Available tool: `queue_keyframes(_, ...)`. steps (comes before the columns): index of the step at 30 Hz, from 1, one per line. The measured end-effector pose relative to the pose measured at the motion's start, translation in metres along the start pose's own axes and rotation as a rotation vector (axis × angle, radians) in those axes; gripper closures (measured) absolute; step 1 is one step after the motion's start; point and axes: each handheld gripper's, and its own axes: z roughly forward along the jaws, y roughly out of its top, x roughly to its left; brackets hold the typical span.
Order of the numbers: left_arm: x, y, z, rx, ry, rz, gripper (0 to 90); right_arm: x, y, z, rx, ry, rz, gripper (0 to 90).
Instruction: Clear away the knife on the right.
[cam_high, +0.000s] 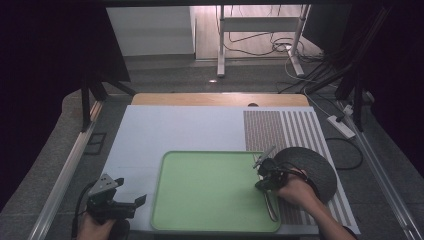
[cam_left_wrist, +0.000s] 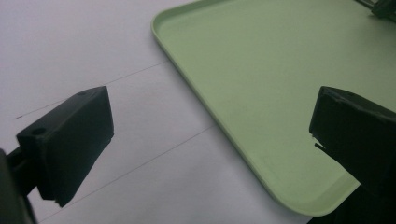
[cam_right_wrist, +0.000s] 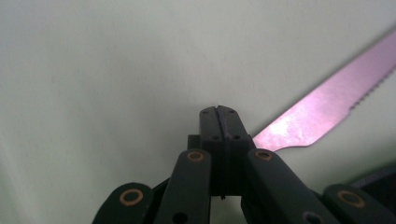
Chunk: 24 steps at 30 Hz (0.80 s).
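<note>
A light green tray (cam_high: 210, 192) lies at the middle of the table. A metal table knife (cam_high: 270, 204) rests along the tray's right rim; in the right gripper view its serrated blade (cam_right_wrist: 322, 107) lies flat on the tray (cam_right_wrist: 116, 70), with its rounded tip just beside my jaws. My right gripper (cam_high: 260, 185) (cam_right_wrist: 218, 111) hovers low over the tray's right side with its jaws pressed together and nothing between them. My left gripper (cam_high: 131, 190) (cam_left_wrist: 212, 135) is wide open and empty, left of the tray's near left corner (cam_left_wrist: 261, 70).
A dark round plate (cam_high: 310, 167) sits just right of the tray, partly under the right hand. Beneath it a striped brown and white mat (cam_high: 290, 130) covers the table's right side. A pale sheet (cam_high: 175, 130) covers the remaining tabletop.
</note>
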Motion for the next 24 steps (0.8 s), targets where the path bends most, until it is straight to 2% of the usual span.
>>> queue_keyframes(4,-0.0002,0.0003,0.0003,0.001,0.000,0.001,0.7,-0.0027,-0.0098,-0.0038,-0.012,0.004,0.027,90.0)
queue_keyframes(9,-0.0006,0.0007,0.0008,0.002,0.001,0.005,0.7,-0.0017,-0.0085,-0.0039,-0.003,-0.006,0.021,89.9)
queue_keyframes(10,-0.0004,0.0006,0.0007,0.001,0.000,0.004,0.7,-0.0011,-0.0079,-0.0032,-0.014,-0.011,0.024,88.8)
queue_keyframes(11,-0.0004,0.0005,0.0007,0.000,-0.001,0.003,0.7,-0.0013,-0.0077,-0.0030,-0.025,-0.007,0.029,85.3)
queue_keyframes(13,-0.0003,0.0005,0.0007,0.000,-0.001,0.004,0.6,-0.0017,-0.0074,-0.0031,-0.041,-0.006,0.042,84.5)
queue_keyframes(16,-0.0005,0.0006,0.0007,0.002,-0.001,0.007,0.7,-0.0033,-0.0052,-0.0054,-0.085,-0.030,0.061,77.4)
queue_keyframes(20,-0.0002,0.0006,0.0007,0.002,-0.003,0.004,0.7,-0.0029,-0.0041,-0.0066,-0.110,-0.042,0.063,71.6)
queue_keyframes(21,0.0000,0.0006,0.0007,0.001,-0.004,0.003,0.6,-0.0027,-0.0035,-0.0073,-0.121,-0.050,0.063,67.1)
queue_keyframes(22,0.0001,0.0005,0.0007,0.001,-0.005,0.002,0.6,-0.0027,-0.0035,-0.0073,-0.121,-0.050,0.063,67.1)
queue_keyframes(24,0.0003,0.0005,0.0006,0.000,-0.006,0.000,0.7,-0.0030,-0.0034,-0.0091,-0.142,-0.069,0.062,61.2)
